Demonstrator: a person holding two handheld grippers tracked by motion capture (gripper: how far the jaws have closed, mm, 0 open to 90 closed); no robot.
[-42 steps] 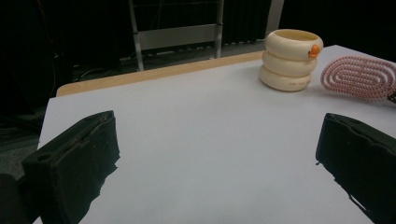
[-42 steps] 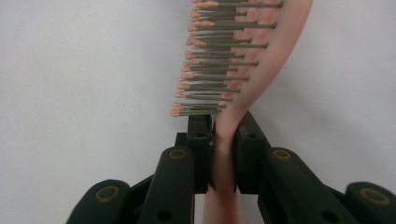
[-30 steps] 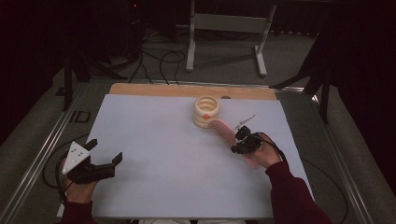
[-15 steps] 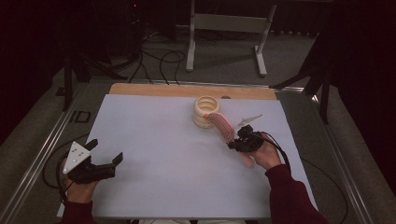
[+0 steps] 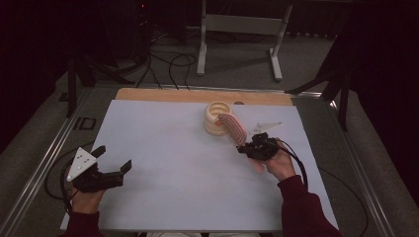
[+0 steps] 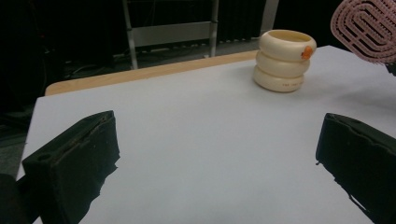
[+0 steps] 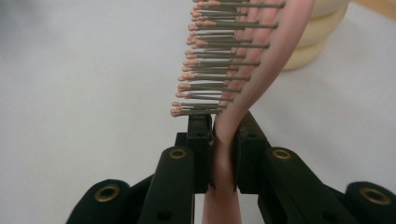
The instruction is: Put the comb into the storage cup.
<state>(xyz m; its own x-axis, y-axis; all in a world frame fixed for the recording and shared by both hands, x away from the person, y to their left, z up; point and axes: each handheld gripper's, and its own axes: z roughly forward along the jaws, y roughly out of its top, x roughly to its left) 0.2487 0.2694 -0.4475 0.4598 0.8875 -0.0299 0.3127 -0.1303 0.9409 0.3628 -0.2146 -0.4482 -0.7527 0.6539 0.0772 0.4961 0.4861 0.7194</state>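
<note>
Since a second ago your right gripper (image 5: 245, 146) has lifted the pink plastic hairbrush with metal bristles (image 5: 232, 128) a little higher and nearer the cream ribbed ring-shaped holder (image 5: 217, 118), its jaws pinching the brush's neck just below the bristles. The pickup looks done, and what remains seems to be setting the brush into or beside that holder at the far side of the white table sheet (image 5: 163, 148). Your left gripper (image 5: 111, 165) rests spread wide near the near-left edge, well apart, so the middle lies open for you.

One pink hairbrush (image 5: 233, 129), one cream holder (image 5: 216, 118) of three stacked rings, two grippers: left gripper (image 5: 114, 169), right gripper (image 5: 241, 147), on one bench (image 5: 168, 148).
</note>
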